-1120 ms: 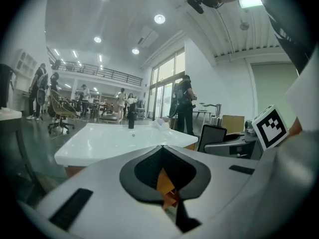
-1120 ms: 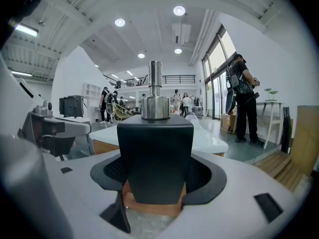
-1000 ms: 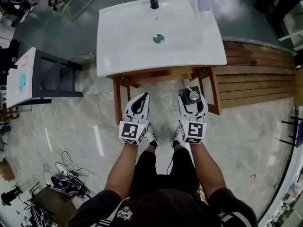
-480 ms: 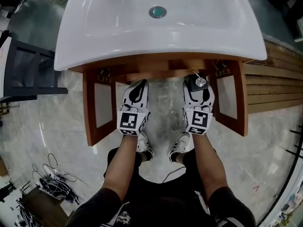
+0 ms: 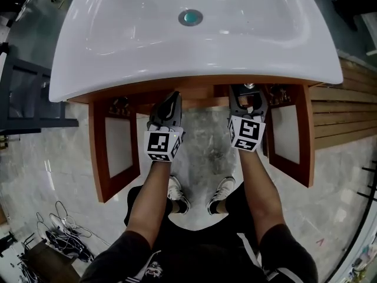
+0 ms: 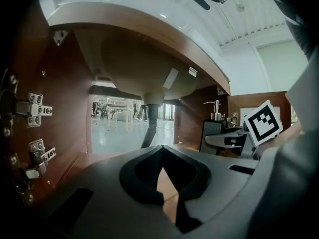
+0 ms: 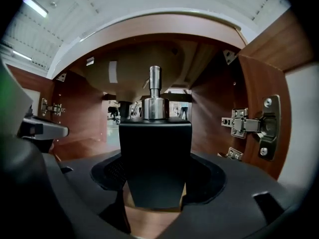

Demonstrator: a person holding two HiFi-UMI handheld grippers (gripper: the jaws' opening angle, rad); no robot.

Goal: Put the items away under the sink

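Grip first: the right gripper point(image 5: 247, 104) is clenched on the black soap dispenser point(image 7: 154, 153), its chrome pump upright. The left gripper point(image 6: 162, 173) is pinched closed on nothing. Both have sunk and pushed forward into the mouth of the open cabinet point(image 7: 212, 118). The dispenser now sits beneath the rim of the sink point(image 5: 177, 52), where a second ago it stood clear in front of it. Setting down looks close, though I cannot tell whether its base touches the cabinet floor yet.
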